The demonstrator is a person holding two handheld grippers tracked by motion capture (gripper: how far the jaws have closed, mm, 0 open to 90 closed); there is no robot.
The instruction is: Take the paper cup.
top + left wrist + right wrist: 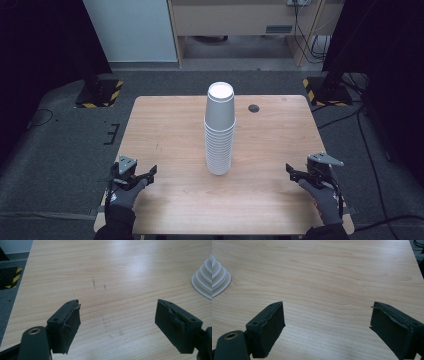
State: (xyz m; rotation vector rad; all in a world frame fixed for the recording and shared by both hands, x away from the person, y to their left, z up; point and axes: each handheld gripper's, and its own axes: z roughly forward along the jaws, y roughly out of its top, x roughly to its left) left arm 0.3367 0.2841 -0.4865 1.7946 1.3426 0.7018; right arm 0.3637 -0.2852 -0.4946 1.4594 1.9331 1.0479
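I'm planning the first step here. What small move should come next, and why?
Probably bring one gripper, say the right gripper, in toward the top of the stack of white cups. Both it and the left gripper rest open near the table's front edge, apart from the stack, which stands upside down and untouched at the middle.

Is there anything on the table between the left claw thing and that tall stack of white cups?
Nothing: between the left gripper and the stack of cups lies bare wooden table, as the high view shows.
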